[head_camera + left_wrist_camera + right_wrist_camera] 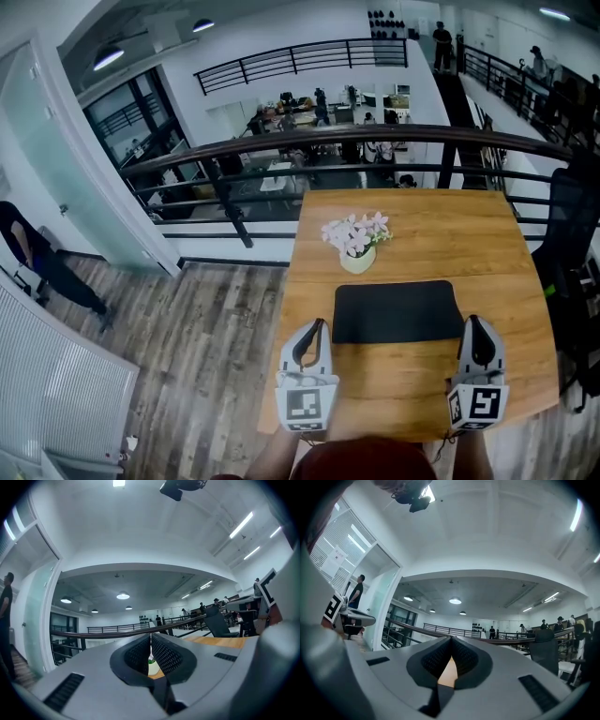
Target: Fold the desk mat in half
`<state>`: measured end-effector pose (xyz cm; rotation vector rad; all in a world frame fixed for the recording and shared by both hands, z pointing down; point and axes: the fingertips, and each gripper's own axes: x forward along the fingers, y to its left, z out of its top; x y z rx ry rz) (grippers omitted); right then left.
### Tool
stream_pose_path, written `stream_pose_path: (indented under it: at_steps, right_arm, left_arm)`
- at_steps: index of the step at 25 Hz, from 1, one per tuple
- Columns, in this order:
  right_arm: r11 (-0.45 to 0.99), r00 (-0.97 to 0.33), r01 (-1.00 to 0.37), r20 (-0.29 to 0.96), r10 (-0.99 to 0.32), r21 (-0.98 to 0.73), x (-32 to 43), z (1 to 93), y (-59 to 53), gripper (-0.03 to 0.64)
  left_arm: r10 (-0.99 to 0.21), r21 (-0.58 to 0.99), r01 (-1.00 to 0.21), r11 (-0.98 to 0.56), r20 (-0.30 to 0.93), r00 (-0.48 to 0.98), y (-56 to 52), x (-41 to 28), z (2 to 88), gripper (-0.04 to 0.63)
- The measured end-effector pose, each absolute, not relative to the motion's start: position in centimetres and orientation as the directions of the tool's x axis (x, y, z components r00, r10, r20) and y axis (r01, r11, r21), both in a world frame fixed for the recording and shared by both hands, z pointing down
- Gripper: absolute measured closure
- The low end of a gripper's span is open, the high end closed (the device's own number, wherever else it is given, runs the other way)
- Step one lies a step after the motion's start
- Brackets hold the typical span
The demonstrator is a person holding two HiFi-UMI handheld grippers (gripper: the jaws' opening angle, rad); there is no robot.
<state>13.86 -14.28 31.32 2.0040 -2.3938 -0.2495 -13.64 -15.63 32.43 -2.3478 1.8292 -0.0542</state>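
The desk mat is seen only in the head view, lying flat and unfolded on the wooden table, its near edge between the two grippers; in neither gripper view can it be made out. The left gripper is held level just beside the mat's near left corner, and the right gripper just beside its near right corner; whether either tip touches the mat's edge is hard to tell from above, though they appear to stand just clear of it. In the left gripper view the left gripper's jaws are clenched tip to tip with nothing grasped; only a sliver of the flower pot is glimpsed behind them. In the right gripper view the right gripper's jaws are likewise clenched and empty, with a strip of wood showing through. The person's arms are cut off at the lower edge. The flower pot stands just beyond the mat's far edge; bare wood is left behind it and along both sides; a railing runs past the far edge, and a black chair stands near the right edge.
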Motion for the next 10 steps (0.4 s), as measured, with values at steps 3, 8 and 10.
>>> stream_pose_path:
  at_steps: [3, 8, 10]
  right_arm:
    - [0.160, -0.172, -0.979, -0.091, -0.981, 0.126, 14.15, 31.32, -14.25, 0.606]
    - [0.159, -0.172, -0.978, -0.094, -0.981, 0.133, 14.10, 31.28, -14.20, 0.606]
    - [0.159, -0.173, -0.978, -0.097, -0.980, 0.137, 14.02, 31.25, -14.18, 0.606]
  left_arm:
    - [-0.964, -0.152, -0.958, -0.244, -0.070, 0.257, -15.77, -13.38, 32.43, 0.571]
    - [-0.961, -0.136, -0.958, -0.251, -0.084, 0.263, -15.86, -13.12, 32.19, 0.571]
    - [-0.961, -0.139, -0.957, -0.255, -0.078, 0.267, -15.87, -13.07, 32.37, 0.571]
